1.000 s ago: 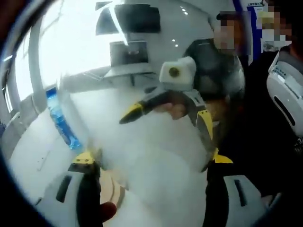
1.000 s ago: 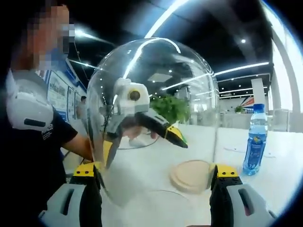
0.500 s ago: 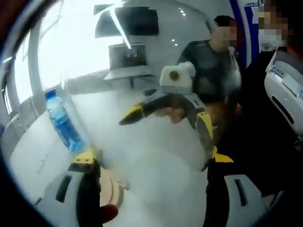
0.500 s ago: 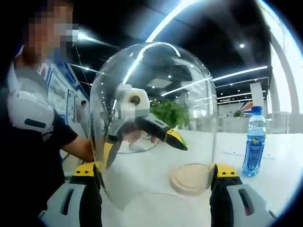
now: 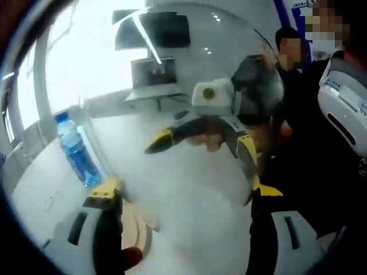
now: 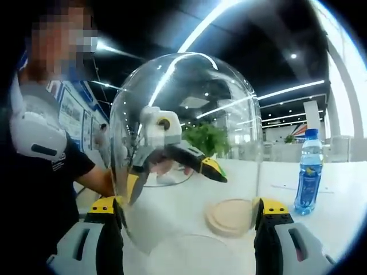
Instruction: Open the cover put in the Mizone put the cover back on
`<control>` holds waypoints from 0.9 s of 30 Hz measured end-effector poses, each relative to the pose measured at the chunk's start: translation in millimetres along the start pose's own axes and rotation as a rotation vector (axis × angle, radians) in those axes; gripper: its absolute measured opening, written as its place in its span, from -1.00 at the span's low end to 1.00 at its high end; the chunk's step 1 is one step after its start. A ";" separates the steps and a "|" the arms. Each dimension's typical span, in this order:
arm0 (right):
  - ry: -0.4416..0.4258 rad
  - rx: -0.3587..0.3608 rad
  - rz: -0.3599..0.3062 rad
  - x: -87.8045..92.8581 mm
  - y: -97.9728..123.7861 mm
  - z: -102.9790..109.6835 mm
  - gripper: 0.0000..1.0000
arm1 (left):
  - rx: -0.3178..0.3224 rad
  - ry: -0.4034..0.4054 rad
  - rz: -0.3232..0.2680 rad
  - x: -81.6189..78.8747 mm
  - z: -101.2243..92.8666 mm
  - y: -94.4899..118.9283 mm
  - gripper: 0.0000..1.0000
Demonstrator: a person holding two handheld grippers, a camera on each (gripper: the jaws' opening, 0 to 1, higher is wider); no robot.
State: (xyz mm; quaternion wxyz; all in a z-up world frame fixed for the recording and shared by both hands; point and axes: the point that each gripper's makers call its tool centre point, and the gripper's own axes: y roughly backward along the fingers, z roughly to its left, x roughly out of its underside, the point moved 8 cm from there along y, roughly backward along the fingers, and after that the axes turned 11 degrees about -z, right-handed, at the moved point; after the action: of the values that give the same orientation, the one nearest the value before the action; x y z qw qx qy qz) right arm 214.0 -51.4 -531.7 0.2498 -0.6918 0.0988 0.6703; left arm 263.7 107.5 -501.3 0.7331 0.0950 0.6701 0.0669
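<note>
Between both grippers' jaws, clear cover (image 6: 189, 143), its rim partly hidden.

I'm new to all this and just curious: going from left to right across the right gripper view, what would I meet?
Person → glass dome → wooden base → blue bottle.

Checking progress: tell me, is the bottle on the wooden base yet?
No, the bottle stands on the table, apart from the wooden base.
</note>
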 end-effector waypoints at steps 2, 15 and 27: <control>0.000 -0.001 0.004 -0.2 -0.3 0.1 0.79 | 0.000 -0.002 0.002 0.1 -0.1 0.3 0.58; -0.006 -0.009 0.004 -1.0 3.7 -0.5 0.75 | 0.000 -0.021 0.010 0.3 -2.6 4.6 0.53; -0.067 0.018 -0.023 2.8 28.8 -2.9 0.54 | -0.025 -0.074 0.024 -0.8 1.4 17.9 0.51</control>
State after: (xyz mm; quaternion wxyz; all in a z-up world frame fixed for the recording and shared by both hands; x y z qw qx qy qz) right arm 203.2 -76.8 -540.6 0.2667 -0.6677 0.0884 0.6893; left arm 265.6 124.7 -496.2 0.7576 0.0961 0.6406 0.0805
